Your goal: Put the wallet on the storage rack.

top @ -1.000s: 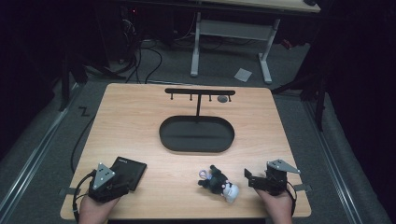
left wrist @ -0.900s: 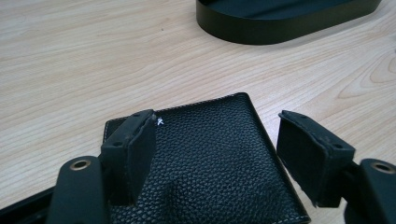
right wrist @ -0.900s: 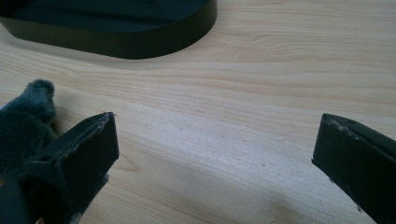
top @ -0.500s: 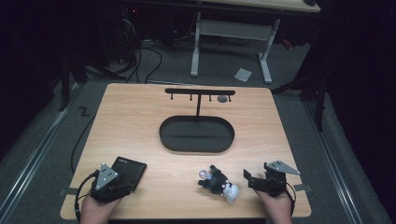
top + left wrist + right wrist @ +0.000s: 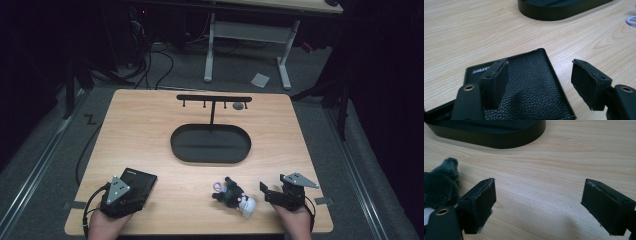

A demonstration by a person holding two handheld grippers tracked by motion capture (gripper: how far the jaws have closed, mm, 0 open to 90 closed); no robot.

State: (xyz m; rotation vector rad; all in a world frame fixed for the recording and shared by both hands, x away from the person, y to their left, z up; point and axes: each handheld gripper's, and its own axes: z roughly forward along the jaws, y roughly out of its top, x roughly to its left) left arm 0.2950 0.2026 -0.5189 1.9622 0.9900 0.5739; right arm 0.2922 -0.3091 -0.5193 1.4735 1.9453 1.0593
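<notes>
I hold one pair of tongs in each hand at the near edge of a wooden table [image 5: 150,125]. My left gripper [image 5: 539,80] hangs over a black leather wallet [image 5: 531,92], jaws apart and pressing on nothing, apparently lined up to grasp it. A small white label sits on the wallet's corner; its lettering is too blurred to read. My right gripper [image 5: 539,205] has just been narrowing its jaws, yet they stand apart with bare wood between them. Just beside it lies a dark plush toy [image 5: 234,196] with a white face, probably its target. Farther off stands a black oval tray [image 5: 210,144], from which rises a hook rack [image 5: 214,98].
</notes>
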